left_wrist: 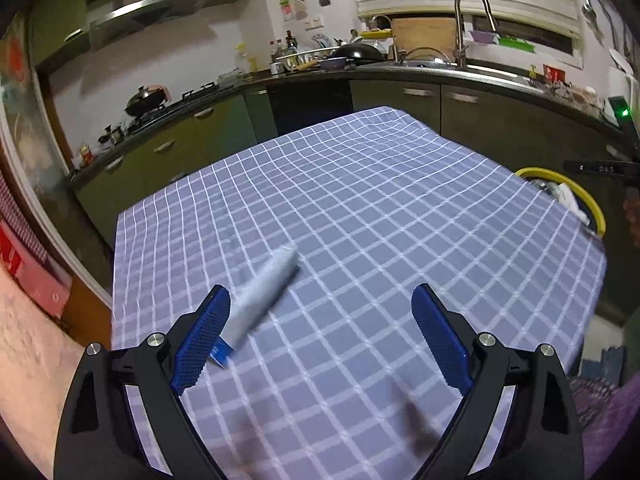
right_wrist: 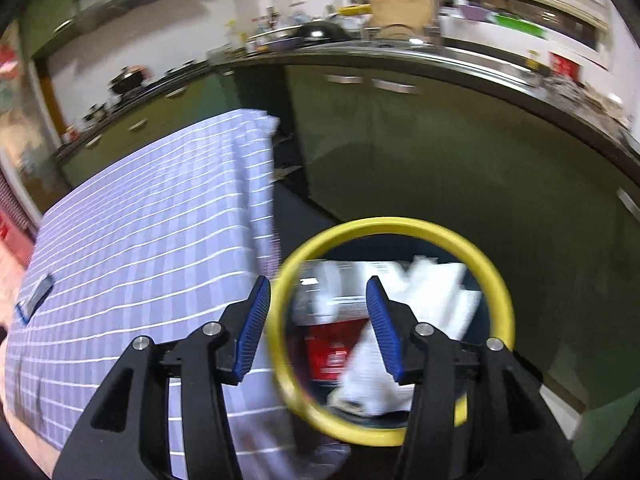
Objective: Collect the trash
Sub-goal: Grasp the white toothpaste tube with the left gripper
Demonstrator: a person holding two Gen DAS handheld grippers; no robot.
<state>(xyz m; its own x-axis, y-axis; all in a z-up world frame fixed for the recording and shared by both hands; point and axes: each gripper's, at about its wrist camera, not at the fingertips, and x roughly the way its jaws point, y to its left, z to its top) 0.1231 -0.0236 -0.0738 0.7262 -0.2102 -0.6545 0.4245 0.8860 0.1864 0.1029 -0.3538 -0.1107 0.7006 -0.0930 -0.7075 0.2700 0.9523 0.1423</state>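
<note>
Left gripper [left_wrist: 320, 320]: blue-padded jaws spread wide over the grey-blue checked tablecloth [left_wrist: 360, 200], nothing clamped. A pale grey elongated wrapper with a blue end [left_wrist: 260, 300] lies on the cloth just beside the left finger; motion blur, so I can't tell if they touch. Print on the blue end is unreadable.

Right gripper [right_wrist: 316, 320]: jaws partway apart, nothing between the pads, hanging above the yellow-rimmed round bin [right_wrist: 496, 276] just off the table's right edge. Inside it: white crumpled paper [right_wrist: 432, 296] and a red printed packet [right_wrist: 332, 348], lettering too blurred to read.
</note>
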